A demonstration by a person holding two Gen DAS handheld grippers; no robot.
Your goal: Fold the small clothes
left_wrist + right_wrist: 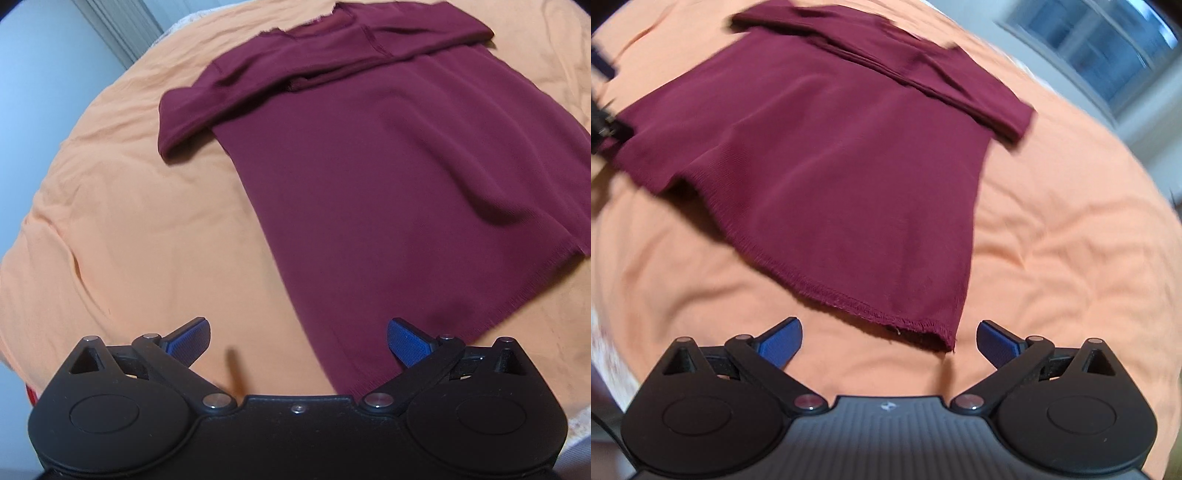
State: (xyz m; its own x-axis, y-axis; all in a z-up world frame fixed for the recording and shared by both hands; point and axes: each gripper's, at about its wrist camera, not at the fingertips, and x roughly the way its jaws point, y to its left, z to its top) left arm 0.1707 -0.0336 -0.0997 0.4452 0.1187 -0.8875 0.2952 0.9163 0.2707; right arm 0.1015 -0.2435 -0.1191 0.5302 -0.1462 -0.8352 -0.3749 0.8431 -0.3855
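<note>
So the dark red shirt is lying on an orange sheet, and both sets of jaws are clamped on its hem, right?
Not quite. The dark red shirt does lie on the orange sheet, but neither gripper holds it: the left gripper and right gripper both have their jaws open near the hem, as each wrist view shows.

The left tongs (298, 343) stand wide apart, blue pads (408, 341) facing each other with nothing between them. The right tongs (889, 343) are spread just as wide and hold nothing, blue pads (781, 341) angled inward from the black linkages.
</note>
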